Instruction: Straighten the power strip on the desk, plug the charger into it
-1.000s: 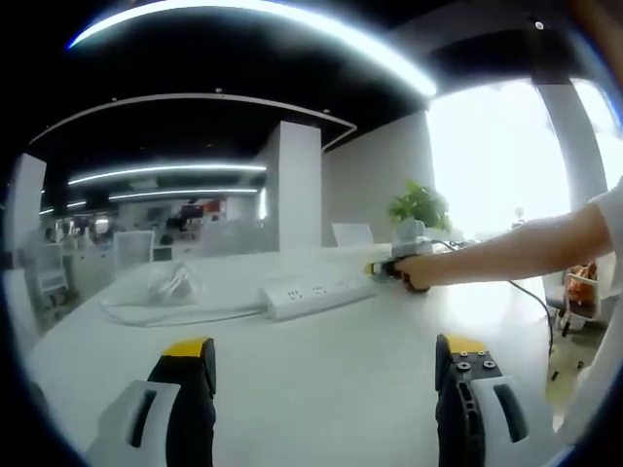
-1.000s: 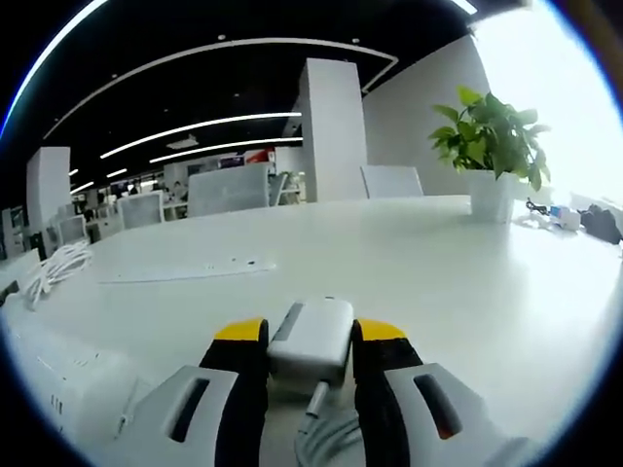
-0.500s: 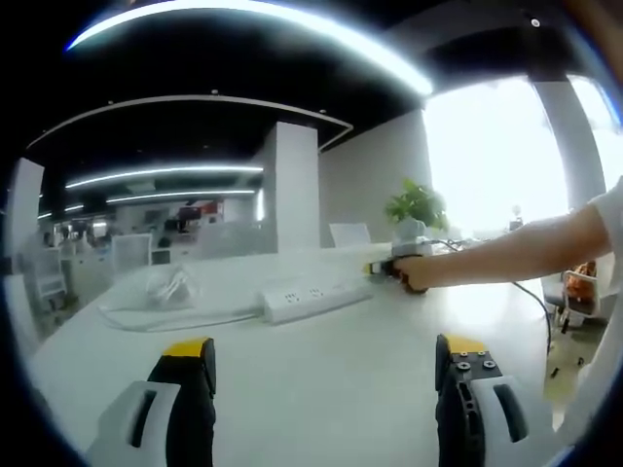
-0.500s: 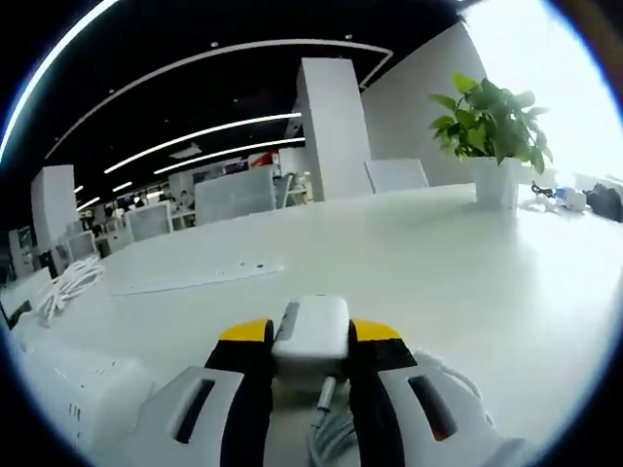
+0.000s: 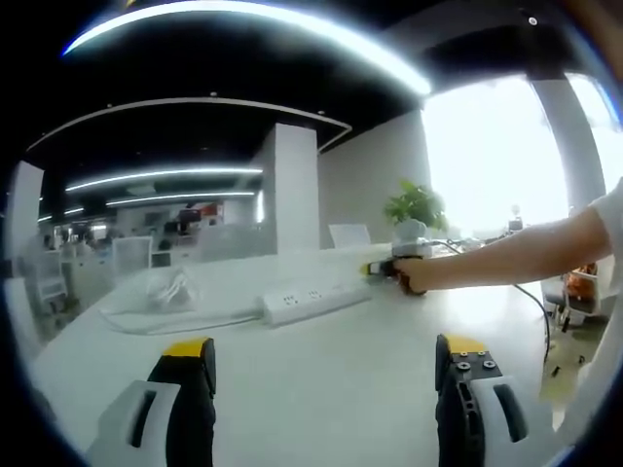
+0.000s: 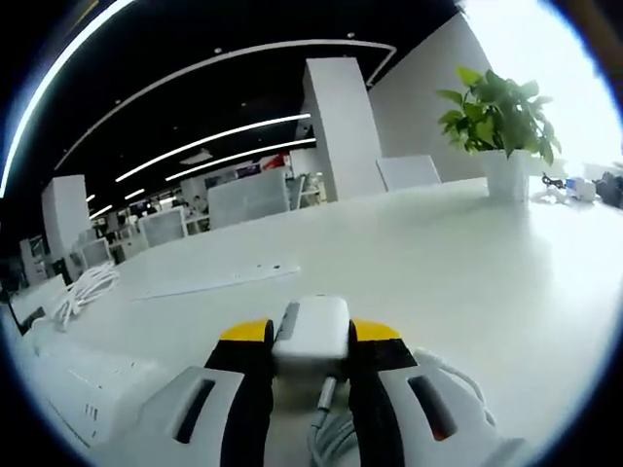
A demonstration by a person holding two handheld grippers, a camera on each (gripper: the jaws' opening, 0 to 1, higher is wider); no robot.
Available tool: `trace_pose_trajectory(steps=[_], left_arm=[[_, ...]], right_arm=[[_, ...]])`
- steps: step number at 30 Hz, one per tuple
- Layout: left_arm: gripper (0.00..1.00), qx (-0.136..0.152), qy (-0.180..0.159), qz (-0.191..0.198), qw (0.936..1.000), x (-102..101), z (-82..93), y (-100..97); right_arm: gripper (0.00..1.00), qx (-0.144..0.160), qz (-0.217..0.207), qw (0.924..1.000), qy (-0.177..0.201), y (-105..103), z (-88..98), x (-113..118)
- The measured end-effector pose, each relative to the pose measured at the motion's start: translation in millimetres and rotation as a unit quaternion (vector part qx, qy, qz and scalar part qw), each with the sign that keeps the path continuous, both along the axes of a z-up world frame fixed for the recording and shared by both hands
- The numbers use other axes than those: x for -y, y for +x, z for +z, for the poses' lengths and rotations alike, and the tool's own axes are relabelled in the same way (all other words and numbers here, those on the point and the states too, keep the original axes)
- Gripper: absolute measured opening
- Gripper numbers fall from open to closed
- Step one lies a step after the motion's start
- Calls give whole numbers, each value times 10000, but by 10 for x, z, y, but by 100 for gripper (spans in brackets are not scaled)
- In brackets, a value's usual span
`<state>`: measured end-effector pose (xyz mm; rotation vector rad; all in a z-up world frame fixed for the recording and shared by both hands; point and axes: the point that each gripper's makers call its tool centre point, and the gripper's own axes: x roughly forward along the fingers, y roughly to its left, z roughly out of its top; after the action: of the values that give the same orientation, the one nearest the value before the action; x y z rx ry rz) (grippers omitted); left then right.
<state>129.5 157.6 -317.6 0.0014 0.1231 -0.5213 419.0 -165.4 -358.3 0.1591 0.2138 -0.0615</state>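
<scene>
White power strip (image 5: 313, 295) is seen lying on the white desk (image 5: 321, 379), lower left in the right gripper view (image 6: 83, 389). White charger (image 6: 313, 329) is clamped between the right gripper (image 6: 310, 342) jaws, its cable (image 6: 336, 440) trailing down between them, just above the desk. In the left gripper view a bare forearm (image 5: 516, 255) is stretched out to that gripper (image 5: 389, 271), just beside the strip's end. Left gripper (image 5: 326, 362) is held low over the desk, jaws wide apart, nothing gripped. Potted plant (image 6: 496, 126) is seen farther back.

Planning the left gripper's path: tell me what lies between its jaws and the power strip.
Bare white desk, as the left gripper view shows. The left gripper stands open, with nothing on the stretch up to the power strip.
</scene>
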Motion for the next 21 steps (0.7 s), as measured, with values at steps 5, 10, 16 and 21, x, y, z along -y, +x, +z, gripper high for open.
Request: trace_pose_trajectory(steps=[5,10,16,21], left_arm=[[96,13,18,-9,10000,16,11,-10],[96,26,30,-17,10000,33,24,-11],[96,35,21,-19,10000,42,41,-15],[96,49,34,-18,10000,43,52,-21]], right_arm=[[28,34,68,10000,38,-32,9,-30],[28,106,54,9997,191,-72,34,-21],[28,202,119,9991,346,-95,70,-25],[28,254,241,9988,340,-104,100,-68]])
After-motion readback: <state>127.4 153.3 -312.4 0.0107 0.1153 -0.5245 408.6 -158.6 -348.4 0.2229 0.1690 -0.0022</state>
